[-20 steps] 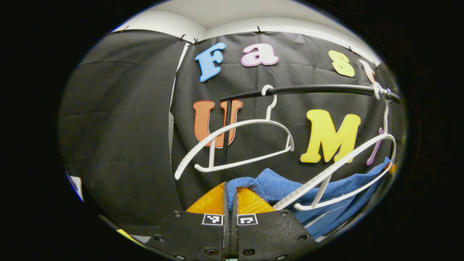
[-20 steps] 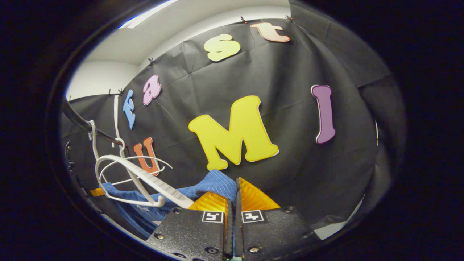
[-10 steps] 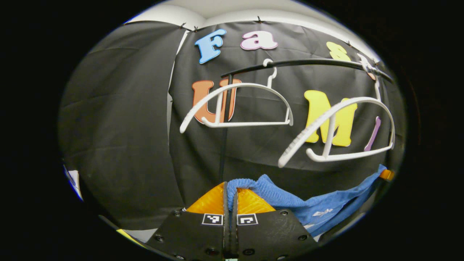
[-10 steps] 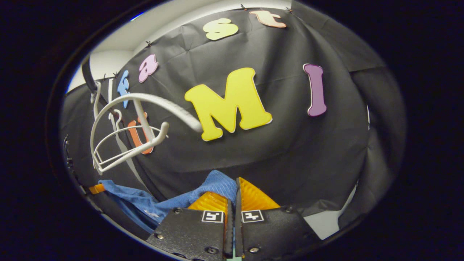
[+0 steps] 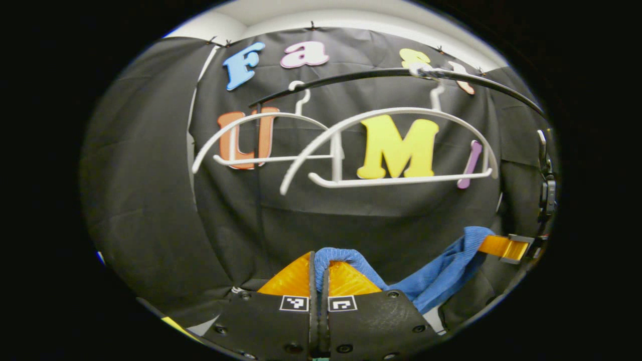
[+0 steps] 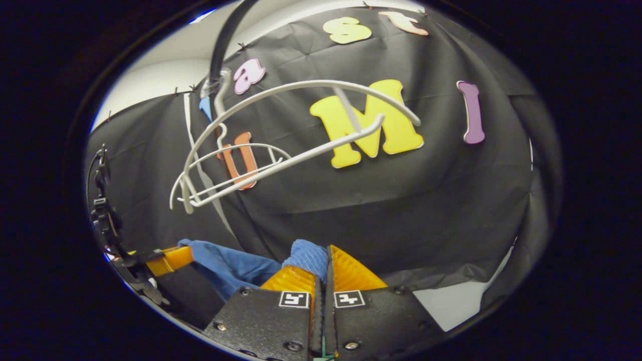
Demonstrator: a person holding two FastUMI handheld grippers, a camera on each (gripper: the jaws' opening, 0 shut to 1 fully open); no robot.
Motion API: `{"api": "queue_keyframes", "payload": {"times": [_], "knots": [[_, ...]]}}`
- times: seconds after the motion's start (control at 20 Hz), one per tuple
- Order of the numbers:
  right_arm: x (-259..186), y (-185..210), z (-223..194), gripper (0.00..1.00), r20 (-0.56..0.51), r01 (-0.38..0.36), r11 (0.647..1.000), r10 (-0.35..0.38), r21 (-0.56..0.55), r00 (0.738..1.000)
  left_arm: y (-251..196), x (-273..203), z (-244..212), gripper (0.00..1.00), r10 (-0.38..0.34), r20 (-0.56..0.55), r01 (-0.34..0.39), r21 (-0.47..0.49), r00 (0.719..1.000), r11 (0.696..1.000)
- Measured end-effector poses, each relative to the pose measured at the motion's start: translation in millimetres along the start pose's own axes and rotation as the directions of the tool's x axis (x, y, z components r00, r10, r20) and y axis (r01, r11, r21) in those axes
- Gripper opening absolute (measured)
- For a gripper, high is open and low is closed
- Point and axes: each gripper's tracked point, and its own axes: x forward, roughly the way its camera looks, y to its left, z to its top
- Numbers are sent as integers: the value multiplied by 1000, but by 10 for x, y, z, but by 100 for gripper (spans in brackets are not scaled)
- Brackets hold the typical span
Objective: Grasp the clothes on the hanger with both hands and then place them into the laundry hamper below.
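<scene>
Two bare white hangers (image 5: 391, 145) hang from the black rail (image 5: 401, 75), well above the blue garment (image 5: 431, 273). Each end of it is pinched: left gripper (image 5: 319, 268) and right gripper (image 6: 323, 265) both clamp a fold. Its lower part is cut off from sight.

A recording booth: black cloth wall (image 5: 150, 200), clothes rail (image 5: 381, 75) with white hangers (image 5: 391, 150).
</scene>
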Motion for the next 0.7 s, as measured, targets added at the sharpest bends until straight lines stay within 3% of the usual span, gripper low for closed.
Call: {"api": "queue_keyframes", "payload": {"times": [0.2, 0.3, 0.5, 0.6, 0.7], "knots": [[-90, 354, -231, 5, -35, -49, 998, 48, -25, 998, -360, -73, -122, 0, -74, -4, 74, 26, 997, 997], [-121, 415, -361, 5, -53, -64, 998, 63, -12, 997, -481, -125, -246, 0, -110, -12, 109, -10, 994, 994], [-159, 374, -740, 5, -116, -37, 999, 36, -15, 993, -578, -173, -606, 0, -137, -57, 135, -37, 989, 990], [-145, 310, -1018, 5, -162, -24, 1000, 20, -20, 987, -618, -192, -881, 5, -146, -94, 144, -30, 985, 989], [-116, 255, -1268, 5, -209, -15, 999, 8, -29, 978, -606, -134, -1172, 0, -152, -139, 148, -38, 979, 988]]}}
